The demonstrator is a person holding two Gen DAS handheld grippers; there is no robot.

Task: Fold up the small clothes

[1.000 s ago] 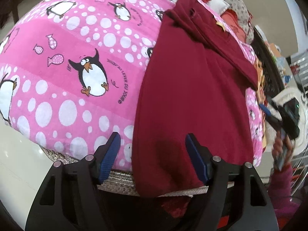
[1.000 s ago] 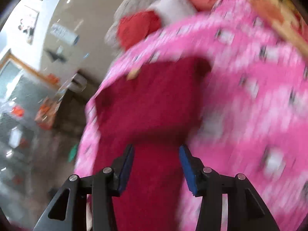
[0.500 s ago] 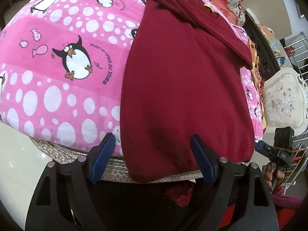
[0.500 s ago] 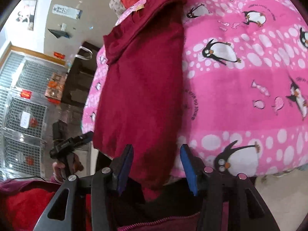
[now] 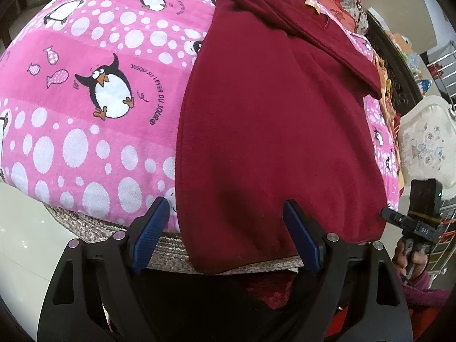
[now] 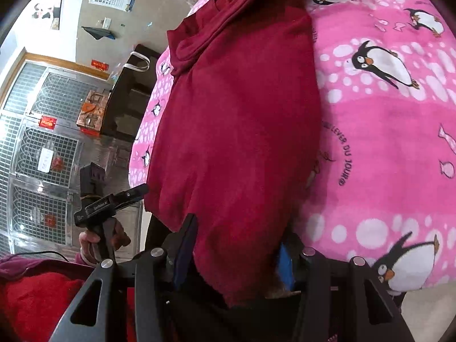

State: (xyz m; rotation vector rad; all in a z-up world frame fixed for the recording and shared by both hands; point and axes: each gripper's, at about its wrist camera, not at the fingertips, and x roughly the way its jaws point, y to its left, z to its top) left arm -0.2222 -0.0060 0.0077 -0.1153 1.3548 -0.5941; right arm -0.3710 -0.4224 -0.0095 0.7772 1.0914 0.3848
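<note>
A dark red sweater (image 5: 273, 131) lies lengthwise on a pink penguin blanket (image 5: 85, 108), one sleeve folded across its top. Its hem hangs over the near edge. My left gripper (image 5: 228, 233) is open, its blue pads either side of the hem's left part, not touching it. In the right wrist view the same sweater (image 6: 236, 131) fills the middle, and my right gripper (image 6: 233, 256) is open with the hem between its fingers. The right gripper also shows in the left wrist view (image 5: 399, 219) beside the sweater's right corner.
The blanket (image 6: 384, 148) covers a woven-topped table whose rim (image 5: 171, 253) shows under the hem. A white patterned chair (image 5: 424, 142) stands at the right. A dark cabinet (image 6: 128, 102) and metal cages (image 6: 37, 154) stand beyond the far side.
Both grippers have drawn back to the sweater's near hem. The right gripper has moved in close around the hem and its fingers have spread a little wider.
</note>
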